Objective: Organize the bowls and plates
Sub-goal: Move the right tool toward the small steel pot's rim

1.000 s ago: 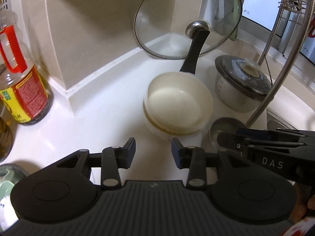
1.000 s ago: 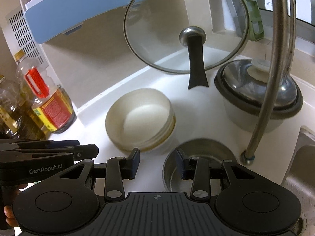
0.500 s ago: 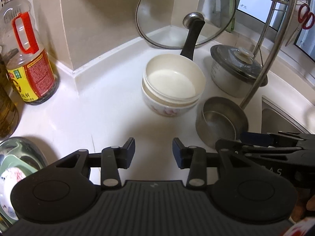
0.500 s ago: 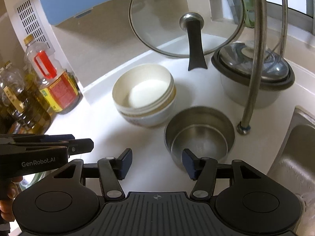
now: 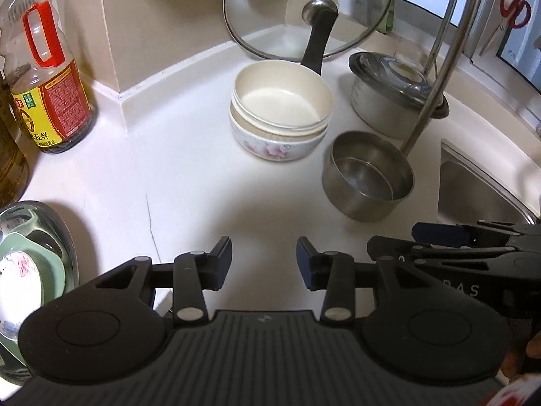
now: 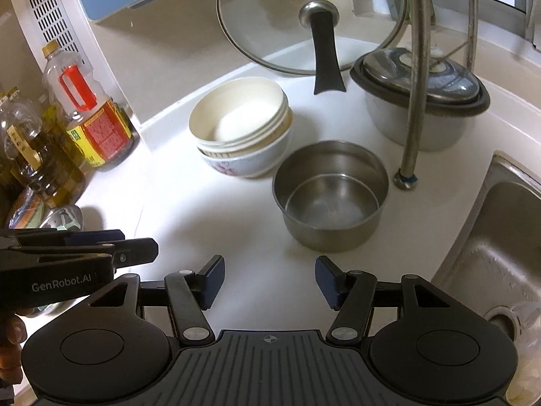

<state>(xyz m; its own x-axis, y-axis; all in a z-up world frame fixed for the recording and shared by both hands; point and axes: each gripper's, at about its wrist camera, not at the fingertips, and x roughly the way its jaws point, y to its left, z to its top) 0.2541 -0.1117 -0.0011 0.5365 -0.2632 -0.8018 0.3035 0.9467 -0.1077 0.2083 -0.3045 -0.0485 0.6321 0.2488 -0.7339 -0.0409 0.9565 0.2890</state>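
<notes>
Stacked cream and floral ceramic bowls (image 5: pixel 280 118) sit on the white tabletop (image 5: pixel 175 182) at twelve o'clock from the open, empty left hand-held gripper (image 5: pixel 264 264); nested stainless-steel bowls (image 6: pixel 331 196) sit at twelve o'clock from the open, empty right hand-held gripper (image 6: pixel 269 280).
</notes>
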